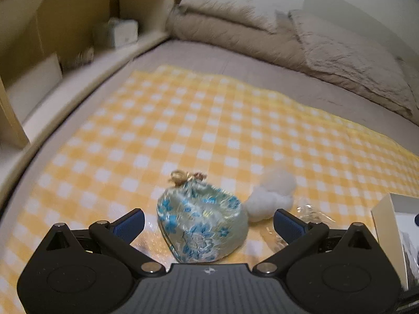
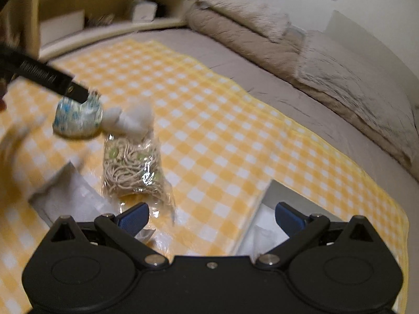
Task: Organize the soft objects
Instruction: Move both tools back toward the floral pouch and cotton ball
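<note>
A pale green pouch with blue flowers [image 1: 201,225] lies on the yellow checked cloth [image 1: 199,130], between the fingers of my open left gripper [image 1: 209,222], which do not touch it. White cotton balls [image 1: 272,196] lie just right of it. In the right wrist view the pouch [image 2: 77,119], the cotton [image 2: 133,120] and a clear bag of beige cord with green beads [image 2: 132,167] lie ahead to the left. The left gripper [image 2: 76,93] shows there over the pouch. My right gripper [image 2: 212,216] is open and empty above the cloth's edge.
A white box [image 1: 392,235] stands at the right of the pouch; it shows blurred in the right wrist view [image 2: 68,196]. Folded beige bedding [image 1: 288,44] lies at the far side of the bed. A wooden shelf headboard [image 1: 78,26] runs along the left.
</note>
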Tool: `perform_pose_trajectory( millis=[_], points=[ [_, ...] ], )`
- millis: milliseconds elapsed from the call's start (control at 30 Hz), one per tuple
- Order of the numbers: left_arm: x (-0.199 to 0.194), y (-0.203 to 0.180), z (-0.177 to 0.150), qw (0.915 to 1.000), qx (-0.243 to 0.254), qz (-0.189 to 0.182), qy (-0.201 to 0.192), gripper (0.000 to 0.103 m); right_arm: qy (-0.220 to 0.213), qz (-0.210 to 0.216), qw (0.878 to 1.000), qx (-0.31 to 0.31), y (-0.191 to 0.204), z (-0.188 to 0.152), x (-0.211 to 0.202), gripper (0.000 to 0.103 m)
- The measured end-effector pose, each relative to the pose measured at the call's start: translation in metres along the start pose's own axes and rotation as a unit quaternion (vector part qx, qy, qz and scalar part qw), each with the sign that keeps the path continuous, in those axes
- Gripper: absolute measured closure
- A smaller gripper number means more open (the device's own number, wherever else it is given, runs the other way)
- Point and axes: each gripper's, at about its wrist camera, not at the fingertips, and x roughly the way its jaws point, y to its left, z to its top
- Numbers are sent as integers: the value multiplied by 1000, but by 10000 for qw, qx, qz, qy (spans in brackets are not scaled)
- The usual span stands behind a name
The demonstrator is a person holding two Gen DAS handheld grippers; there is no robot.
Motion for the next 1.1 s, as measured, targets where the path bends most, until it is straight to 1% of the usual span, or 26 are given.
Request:
perform_pose_trajectory(
  millis=[100,300,367,433,500,567,633,733,867,933,967,1033,1100],
  points=[
    [14,0,-4,9999,-60,29,94,0,186,-2,9989,-427,10,1,15,0],
    [33,-3,0,9995,-255,97,156,0,354,167,9959,-815,24,-5,28,0],
    [37,-4,0,9993,-270,166,222,0,432,421,9931,-1001,30,-9,27,0],
    [43,-6,-1,9988,-119,268,388,0,538,775,9880,-1221,37,-13,22,0],
    [44,-6,-3,9982,13,404,434,0,520,966,9843,-1380,43,-16,15,0],
    [43,-3,-5,9980,26,430,471,0,600,1240,9801,-1428,46,-15,8,0],
    [42,3,-6,9978,-85,377,541,0,648,1473,9774,-1372,45,-12,0,0],
    [40,9,-7,9976,-122,300,619,3,544,1597,9788,-1163,42,-8,-13,0],
    [35,17,-6,9978,-72,209,631,15,439,1902,9800,-384,27,0,-20,0],
    [33,19,-5,9978,-90,159,640,22,398,2156,9757,41,25,2,-21,0],
    [32,20,-4,9978,-97,132,646,24,416,2287,9725,144,28,3,-21,0],
    [31,20,-3,9979,-149,68,630,24,469,2561,9654,145,38,4,-20,0],
    [32,19,-3,9981,-173,48,597,22,512,2741,9603,41,52,5,-19,0]
  ],
)
